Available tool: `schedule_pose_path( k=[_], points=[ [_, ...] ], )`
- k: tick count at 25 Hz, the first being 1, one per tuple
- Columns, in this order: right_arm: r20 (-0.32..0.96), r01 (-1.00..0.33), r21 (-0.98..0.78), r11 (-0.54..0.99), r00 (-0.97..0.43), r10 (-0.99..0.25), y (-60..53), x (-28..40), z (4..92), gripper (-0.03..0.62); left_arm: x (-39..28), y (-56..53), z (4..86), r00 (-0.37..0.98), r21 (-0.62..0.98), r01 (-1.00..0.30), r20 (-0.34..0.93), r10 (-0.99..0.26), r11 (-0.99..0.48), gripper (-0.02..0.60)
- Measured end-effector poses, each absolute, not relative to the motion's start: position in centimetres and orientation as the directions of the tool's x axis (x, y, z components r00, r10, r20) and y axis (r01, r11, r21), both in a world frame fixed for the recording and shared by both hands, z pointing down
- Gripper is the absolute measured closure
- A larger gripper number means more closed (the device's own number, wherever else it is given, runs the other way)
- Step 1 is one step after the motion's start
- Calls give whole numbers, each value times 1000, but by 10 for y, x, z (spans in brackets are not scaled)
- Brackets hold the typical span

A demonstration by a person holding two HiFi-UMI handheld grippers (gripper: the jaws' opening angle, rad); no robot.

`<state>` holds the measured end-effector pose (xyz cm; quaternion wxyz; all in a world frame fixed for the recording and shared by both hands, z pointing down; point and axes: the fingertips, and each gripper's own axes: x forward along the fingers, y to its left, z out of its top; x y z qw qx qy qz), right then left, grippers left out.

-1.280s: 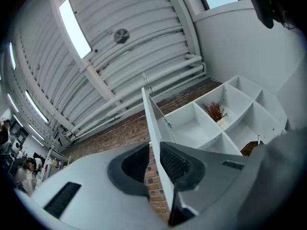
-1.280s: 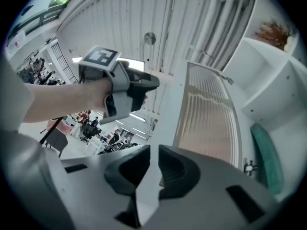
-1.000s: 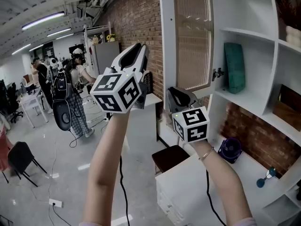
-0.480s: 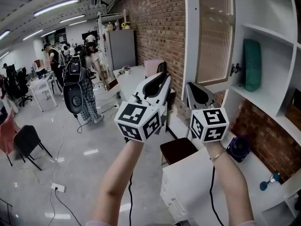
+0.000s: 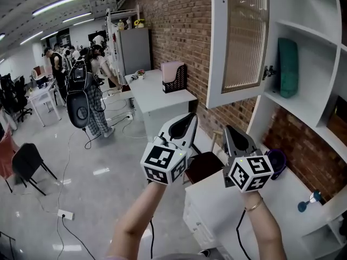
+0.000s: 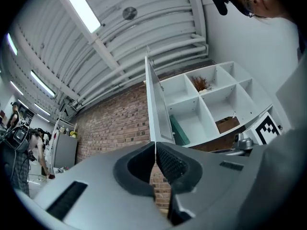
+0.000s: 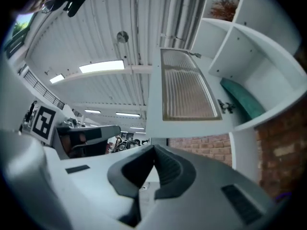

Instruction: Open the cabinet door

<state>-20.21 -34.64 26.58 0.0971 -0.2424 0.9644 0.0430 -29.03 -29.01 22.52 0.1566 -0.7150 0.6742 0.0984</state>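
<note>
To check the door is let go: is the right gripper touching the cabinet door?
Apart. In the head view the right gripper sits below the open cabinet door, with brick wall showing between them.

The cabinet door point(image 5: 238, 42) hangs swung out at the left of the open shelves point(image 5: 312, 37), a pack point(image 5: 287, 66) stands on a shelf just right of it, the brick wall point(image 5: 173, 31) runs behind, and the counter point(image 5: 217, 199) lies below, carrying a round item point(image 5: 275, 160).

I read a white cabinet door point(image 5: 238, 42) with a ribbed beige pane at upper right. Brick wall point(image 5: 179, 31), top centre: red-brown. Pouch point(image 5: 287, 66), right: teal, on white shelving point(image 5: 312, 69).
</note>
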Motion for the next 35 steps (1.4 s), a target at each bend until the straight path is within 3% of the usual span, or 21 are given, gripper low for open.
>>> schedule_pose_path(
  k=[13, 35],
  points=[
    [-66, -563, -67, 824, -821, -566, -313, -132, 363, 602, -243, -286, 337, 119, -23, -993, -183, -976, -116, 580],
    [70, -732, -146, 665, -679, -731, -251, -46, 441, 600, -187, -236, 430, 227, 84, -969, -49, -973, -231, 580]
  ],
)
